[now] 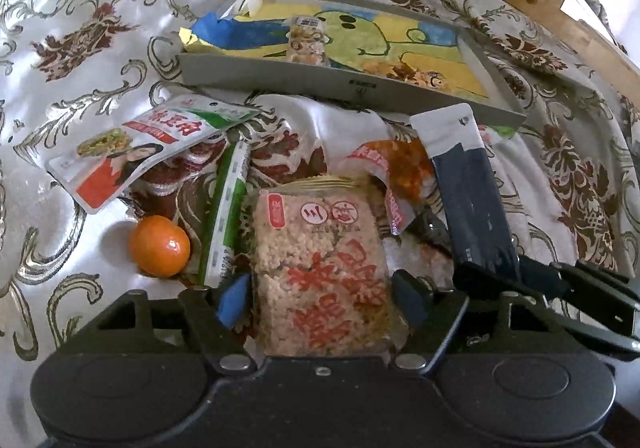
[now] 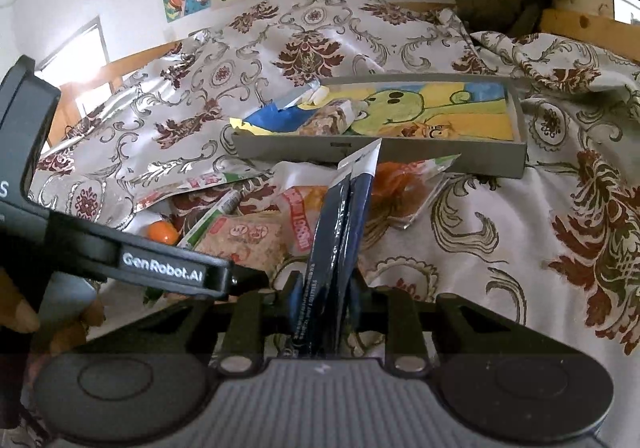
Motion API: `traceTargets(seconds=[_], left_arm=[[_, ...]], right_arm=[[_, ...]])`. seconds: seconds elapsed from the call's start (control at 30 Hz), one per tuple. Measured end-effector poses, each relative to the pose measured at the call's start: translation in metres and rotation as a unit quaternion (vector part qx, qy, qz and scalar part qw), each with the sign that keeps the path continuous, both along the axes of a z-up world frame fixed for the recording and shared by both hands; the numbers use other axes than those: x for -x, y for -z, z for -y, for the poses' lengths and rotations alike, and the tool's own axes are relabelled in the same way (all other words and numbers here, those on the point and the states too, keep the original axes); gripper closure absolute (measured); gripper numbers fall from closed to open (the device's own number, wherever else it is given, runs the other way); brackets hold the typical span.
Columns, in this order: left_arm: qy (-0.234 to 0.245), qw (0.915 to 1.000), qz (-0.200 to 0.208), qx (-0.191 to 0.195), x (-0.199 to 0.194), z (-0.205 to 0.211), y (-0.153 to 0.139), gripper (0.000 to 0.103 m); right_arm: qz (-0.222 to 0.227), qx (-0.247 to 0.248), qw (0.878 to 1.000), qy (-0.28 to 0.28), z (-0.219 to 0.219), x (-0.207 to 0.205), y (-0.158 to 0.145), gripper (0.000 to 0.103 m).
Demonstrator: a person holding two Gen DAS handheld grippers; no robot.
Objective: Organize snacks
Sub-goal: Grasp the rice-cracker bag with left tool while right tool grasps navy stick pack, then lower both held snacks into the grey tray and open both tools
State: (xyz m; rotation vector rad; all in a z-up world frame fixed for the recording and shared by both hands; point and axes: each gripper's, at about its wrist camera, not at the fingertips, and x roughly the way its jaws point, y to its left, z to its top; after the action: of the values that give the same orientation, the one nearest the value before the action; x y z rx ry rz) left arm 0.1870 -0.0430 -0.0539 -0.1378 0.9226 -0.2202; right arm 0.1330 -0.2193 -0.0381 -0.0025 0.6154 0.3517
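Left gripper (image 1: pixel 320 300) clamps the rice bar (image 1: pixel 320 268) on the cloth (image 1: pixel 80 28); right gripper (image 2: pixel 324 300) pinches a dark sachet (image 2: pixel 340 232) (upright) before the tray (image 2: pixel 400 154).

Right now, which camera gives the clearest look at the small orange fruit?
The left wrist view: the orange fruit lies fully in sight on the patterned cloth, beside a green-edged packet. The right wrist view shows only a small part of it, peeking out behind the left tool's arm.
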Motion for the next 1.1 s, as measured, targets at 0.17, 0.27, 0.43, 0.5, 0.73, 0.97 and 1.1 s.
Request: traceTargets(seconds=[0.17,0.27,0.43,0.5,0.73,0.97,1.1], left_arm=[[0.005,0.9999,0.005,-0.013,0.005,0.001,-0.002,0.031],[0.007,0.9998,0.011,-0.012,0.013,-0.001,-0.005,0.032],[0.001,0.9994,0.036,0.000,0.031,-0.008,-0.014,0.032],[-0.002,0.9988,0.048,0.006,0.037,-0.012,-0.018,0.032],[-0.020,0.9967,0.074,0.026,0.048,-0.020,-0.033,0.032],[-0.021,0.9959,0.079,0.039,0.050,-0.022,-0.034,0.032],[-0.022,0.9951,0.085,0.045,0.051,-0.026,-0.036,0.032]], right_arm=[[0.004,0.000,1.000,0.001,0.001,0.001,-0.001,0.078],[0.007,-0.001,1.000,0.003,0.002,0.001,-0.002,0.078],[0.015,0.003,1.000,0.002,0.000,0.004,-0.006,0.078],[0.023,0.003,1.000,0.001,0.000,0.006,-0.008,0.080],[0.062,0.004,0.998,-0.002,-0.001,0.016,-0.019,0.095],[0.049,0.016,0.999,-0.003,-0.004,0.015,-0.014,0.098],[0.061,0.029,0.998,-0.003,-0.008,0.019,-0.015,0.100]])
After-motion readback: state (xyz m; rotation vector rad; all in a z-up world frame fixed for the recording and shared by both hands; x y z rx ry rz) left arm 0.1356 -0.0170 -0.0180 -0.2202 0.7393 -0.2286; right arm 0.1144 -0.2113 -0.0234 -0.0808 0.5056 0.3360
